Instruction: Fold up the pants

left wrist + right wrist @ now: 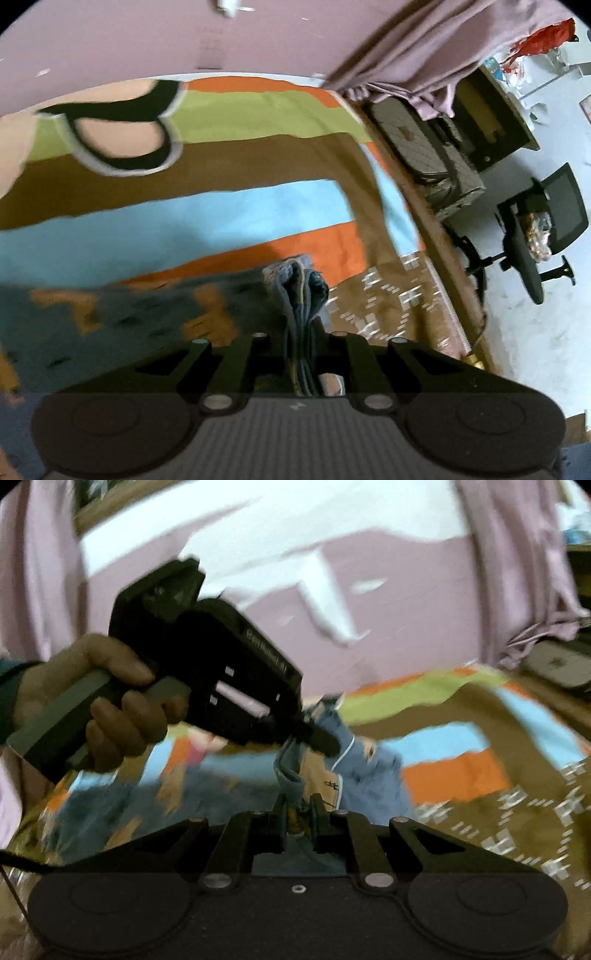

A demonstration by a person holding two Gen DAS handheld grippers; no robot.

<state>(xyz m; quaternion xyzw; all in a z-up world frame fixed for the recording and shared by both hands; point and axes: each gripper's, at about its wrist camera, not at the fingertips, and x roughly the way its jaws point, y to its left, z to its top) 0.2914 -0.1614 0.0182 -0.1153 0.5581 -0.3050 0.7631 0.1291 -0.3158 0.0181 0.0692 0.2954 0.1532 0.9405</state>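
From the left wrist we see our left tool (301, 332) clamped on a bunched fold of the blue pants (295, 288) above the striped bed (221, 210)

From the right wrist, our right tool (297, 812) pinches the pants (291, 779), too; a hand (107, 701) holds the left tool (317, 738), closed on the same cloth

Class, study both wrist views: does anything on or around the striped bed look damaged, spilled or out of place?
Nothing looks damaged or spilled. The jeans are simply bunched, pinched by the left gripper and right gripper above the striped bedspread. Motion blur hides finer detail.
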